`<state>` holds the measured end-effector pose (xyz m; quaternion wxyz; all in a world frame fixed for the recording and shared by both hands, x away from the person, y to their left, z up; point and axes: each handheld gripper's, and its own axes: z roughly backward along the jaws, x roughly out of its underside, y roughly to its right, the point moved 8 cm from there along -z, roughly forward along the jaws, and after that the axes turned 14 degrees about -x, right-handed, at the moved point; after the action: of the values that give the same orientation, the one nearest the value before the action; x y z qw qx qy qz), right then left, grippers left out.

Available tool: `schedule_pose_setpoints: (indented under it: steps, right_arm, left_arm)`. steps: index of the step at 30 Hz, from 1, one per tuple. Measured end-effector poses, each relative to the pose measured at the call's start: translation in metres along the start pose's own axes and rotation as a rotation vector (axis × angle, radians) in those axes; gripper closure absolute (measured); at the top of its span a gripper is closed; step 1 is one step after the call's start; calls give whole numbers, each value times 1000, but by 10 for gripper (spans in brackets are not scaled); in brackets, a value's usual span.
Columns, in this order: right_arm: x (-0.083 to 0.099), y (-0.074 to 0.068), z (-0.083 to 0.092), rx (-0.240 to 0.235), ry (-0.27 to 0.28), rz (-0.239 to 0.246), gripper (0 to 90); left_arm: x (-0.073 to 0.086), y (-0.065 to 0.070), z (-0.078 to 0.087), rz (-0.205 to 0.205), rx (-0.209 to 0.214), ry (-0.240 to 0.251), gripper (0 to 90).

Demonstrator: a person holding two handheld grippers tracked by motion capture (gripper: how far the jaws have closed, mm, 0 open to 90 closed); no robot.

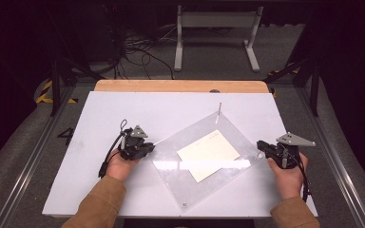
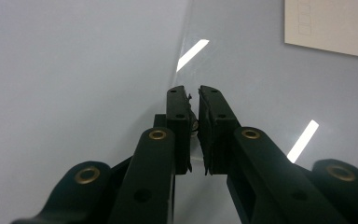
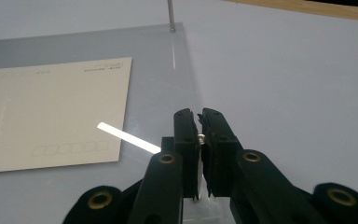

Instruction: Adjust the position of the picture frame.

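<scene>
On the white tabletop (image 1: 123,109) a clear acrylic sheet (image 1: 204,164) covering a cream paper card (image 1: 209,154) is clamped at opposite corners by left tool (image 1: 145,148) and right tool (image 1: 265,148). Lifting should be kept level, so the card is not shifted.

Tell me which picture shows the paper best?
The high view: the whole paper lies under the clear plate. The right gripper view shows most of it, cut off at the left; the left gripper view, one corner.

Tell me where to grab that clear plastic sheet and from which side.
Grip the clear sheet at its two opposite corners, left and right, coming in level from each side. It is thin, wide and set cornerwise, so only its edges offer a pinch. The left gripper and right gripper already clamp those corners.
</scene>
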<state>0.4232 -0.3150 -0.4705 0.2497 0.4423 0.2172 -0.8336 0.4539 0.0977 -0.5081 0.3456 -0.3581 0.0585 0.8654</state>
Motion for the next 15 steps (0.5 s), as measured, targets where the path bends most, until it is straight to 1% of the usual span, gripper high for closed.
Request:
schedule_pose_setpoints:
  steps: [1, 3, 6, 7, 8, 10, 14, 15]
  right_arm:
    - [-3, 0, -1, 10, -2, 16, 846]
    - [-8, 2, -2, 20, -8, 28, 847]
    - [-17, 8, -8, 28, -18, 37, 847]
    - [-20, 10, -11, 31, -22, 42, 847]
    - [-24, 12, -14, 32, -24, 39, 847]
    - [-33, 17, -20, 37, -32, 48, 847]
    - [-56, 21, -32, 46, -38, 92, 847]
    - [-62, 22, -35, 45, -43, 101, 847]
  left_arm:
    - [0, 0, 0, 1, -1, 3, 833]
    - [0, 0, 0, -2, -2, 4, 835]
    - [0, 2, 1, -6, -6, -2, 836]
    - [1, 1, 1, -15, -10, -4, 836]
    - [1, 2, 2, -15, -9, -5, 836]
    - [2, 2, 3, -16, -3, -8, 836]
    - [6, 2, 6, -27, -2, -15, 836]
    - [7, 2, 7, -23, -2, -15, 836]
